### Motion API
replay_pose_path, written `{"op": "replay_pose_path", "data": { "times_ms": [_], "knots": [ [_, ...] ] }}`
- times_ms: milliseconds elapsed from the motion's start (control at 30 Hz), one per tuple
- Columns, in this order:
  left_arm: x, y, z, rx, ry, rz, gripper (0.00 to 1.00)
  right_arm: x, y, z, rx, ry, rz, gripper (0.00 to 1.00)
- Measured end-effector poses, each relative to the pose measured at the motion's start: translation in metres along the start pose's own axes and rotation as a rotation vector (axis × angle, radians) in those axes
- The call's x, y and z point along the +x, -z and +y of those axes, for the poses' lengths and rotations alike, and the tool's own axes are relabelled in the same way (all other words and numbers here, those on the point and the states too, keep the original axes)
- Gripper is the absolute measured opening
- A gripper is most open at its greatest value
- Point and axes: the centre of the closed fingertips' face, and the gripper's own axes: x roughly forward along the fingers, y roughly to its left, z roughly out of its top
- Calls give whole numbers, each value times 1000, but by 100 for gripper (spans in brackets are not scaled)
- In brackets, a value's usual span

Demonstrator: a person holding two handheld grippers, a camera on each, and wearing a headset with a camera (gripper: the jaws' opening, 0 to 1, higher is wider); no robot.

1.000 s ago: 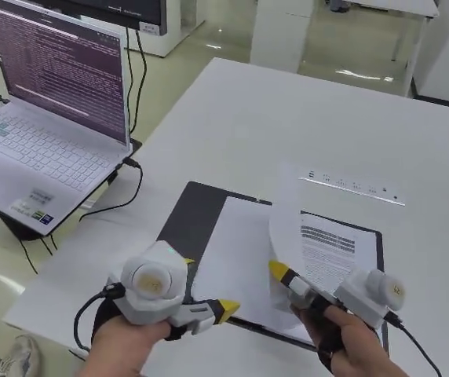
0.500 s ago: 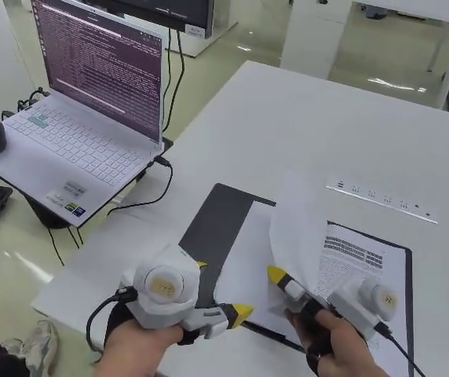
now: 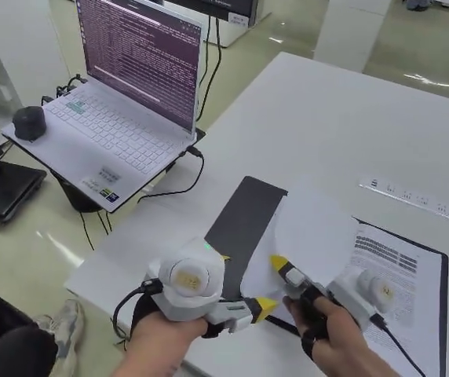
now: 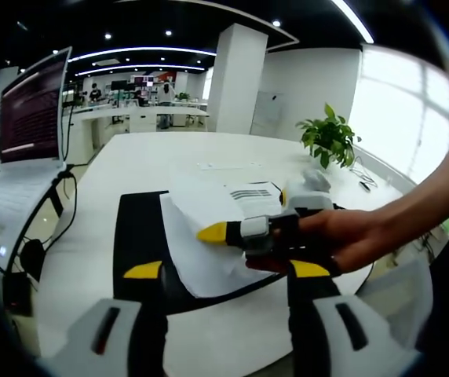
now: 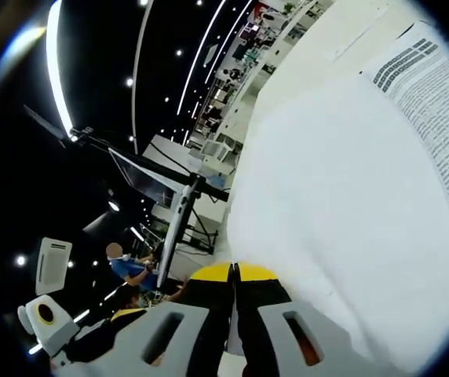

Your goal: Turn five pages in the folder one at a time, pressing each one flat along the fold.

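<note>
Jaws of my right gripper (image 3: 281,265) pinch the light, floppy page (image 3: 312,228) at its near edge above the folder (image 3: 244,214), where a gentle hold suits, while those of my left gripper (image 3: 261,307) stand spread beside the folder.

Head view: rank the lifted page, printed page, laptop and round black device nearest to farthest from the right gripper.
1. Lifted page, pinched in the right gripper.
2. Printed page, just to its right.
3. Laptop, far left.
4. Round black device, left of the laptop.
</note>
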Motion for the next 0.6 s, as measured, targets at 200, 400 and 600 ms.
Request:
{"op": "replay_pose_path", "data": {
  "times_ms": [200, 400, 600],
  "knots": [
    [-2, 4, 4, -17, -13, 3, 62, 8, 9, -16, 34, 33, 11, 0],
    [-3, 5, 3, -22, -17, 7, 62, 14, 16, -30, 44, 70, 30, 0],
    [1, 7, 5, -23, -17, 17, 61, 18, 28, -53, 108, 152, 79, 0]
  ]
}}
